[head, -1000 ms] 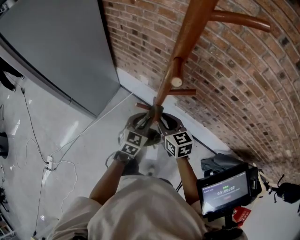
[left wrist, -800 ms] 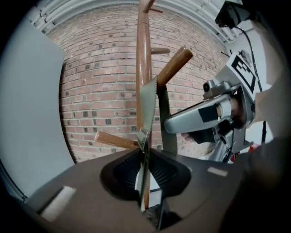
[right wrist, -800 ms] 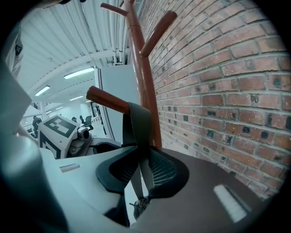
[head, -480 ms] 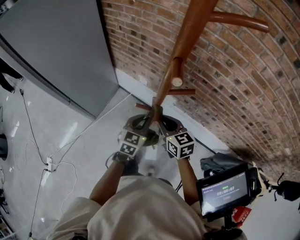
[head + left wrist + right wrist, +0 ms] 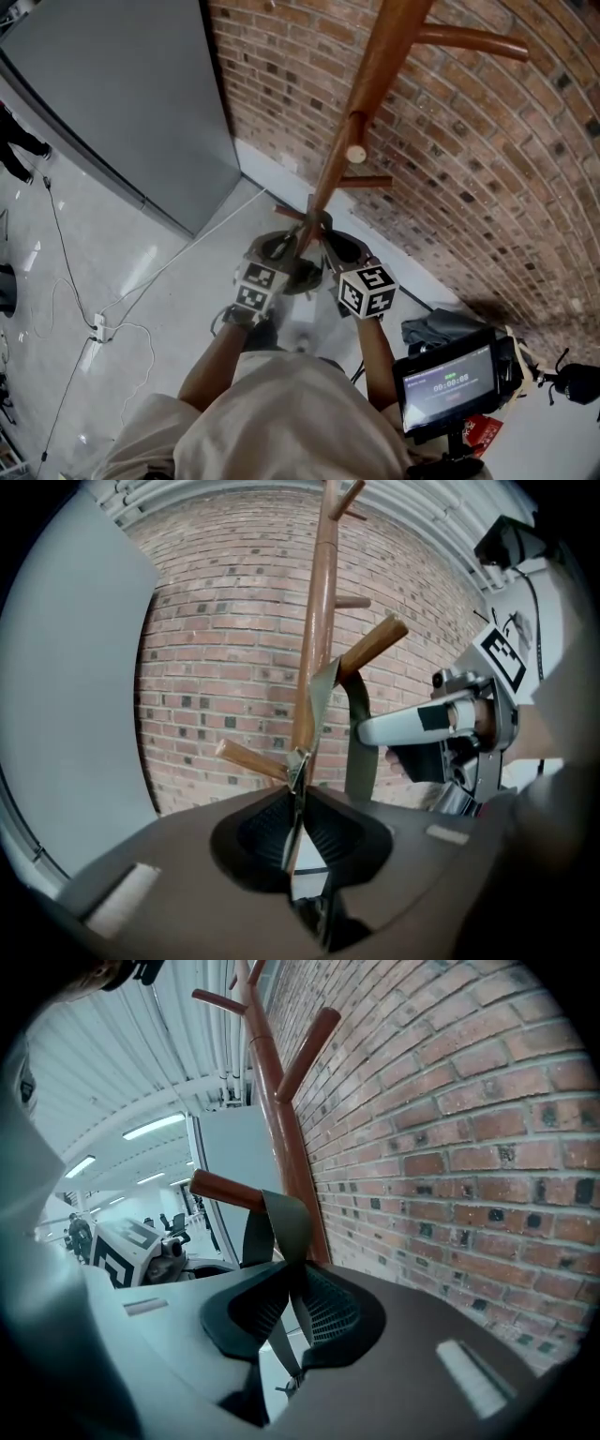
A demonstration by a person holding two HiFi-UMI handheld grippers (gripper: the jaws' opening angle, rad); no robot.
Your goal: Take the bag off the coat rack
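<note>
The left hand-held gripper (image 5: 297,766) and right hand-held gripper (image 5: 291,1269), jaws just closing, each pinch the bag strap (image 5: 286,1218). It loops over a coat rack peg (image 5: 220,1188) at 12 o'clock.

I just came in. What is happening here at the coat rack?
A person holds a gripper in each hand at a wooden coat rack before a brick wall. The jaws of the left gripper and right gripper have just been closing, and each now pinches the bag's grey strap. The strap hangs looped over a peg; it is not yet lifted off.
</note>
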